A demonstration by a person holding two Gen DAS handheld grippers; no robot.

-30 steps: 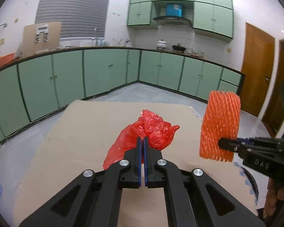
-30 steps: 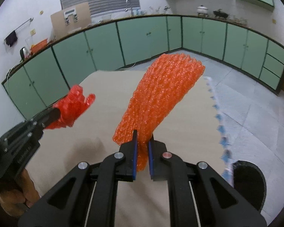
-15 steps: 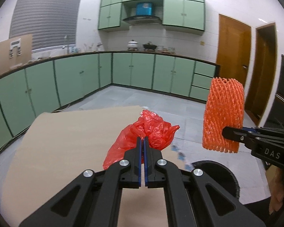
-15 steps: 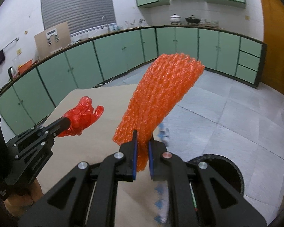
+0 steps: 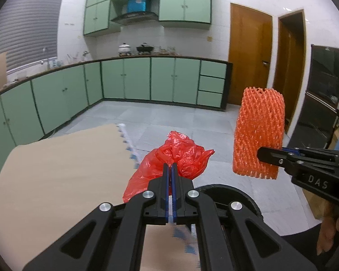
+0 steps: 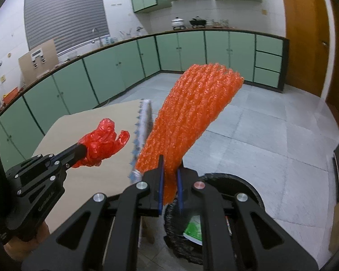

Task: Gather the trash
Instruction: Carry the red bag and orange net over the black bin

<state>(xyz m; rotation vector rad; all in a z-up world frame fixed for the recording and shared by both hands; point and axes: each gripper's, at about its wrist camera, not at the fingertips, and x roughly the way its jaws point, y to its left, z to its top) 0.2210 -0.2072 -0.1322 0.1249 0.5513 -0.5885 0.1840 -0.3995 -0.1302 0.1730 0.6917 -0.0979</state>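
My left gripper point(image 5: 170, 169) is shut on a crumpled red plastic bag point(image 5: 176, 155), carried in the air past the right edge of the table point(image 5: 56, 169). My right gripper point(image 6: 169, 169) is shut on the lower end of an orange foam fruit net point(image 6: 192, 113), which stands up and leans right. The net point(image 5: 258, 131) and right gripper point(image 5: 260, 152) show at the right of the left wrist view; the bag point(image 6: 101, 142) and left gripper point(image 6: 82, 150) show at the left of the right wrist view. A black-lined bin point(image 6: 237, 180) sits on the floor just below both grippers, with green packaging point(image 6: 193, 228) inside.
The light wooden tabletop point(image 6: 90, 158) has a blue-and-white toothed strip point(image 6: 142, 122) along its right edge. Green cabinets point(image 5: 135, 79) run along the walls, wooden doors point(image 5: 248, 56) stand at the right. Grey tiled floor point(image 6: 271, 135) spreads beyond the bin. A person's hand point(image 5: 327, 232) holds the right gripper.
Both grippers have swung to the right together, off the tabletop and over the floor. The black bin has come into view beneath them. Both grips are unchanged.
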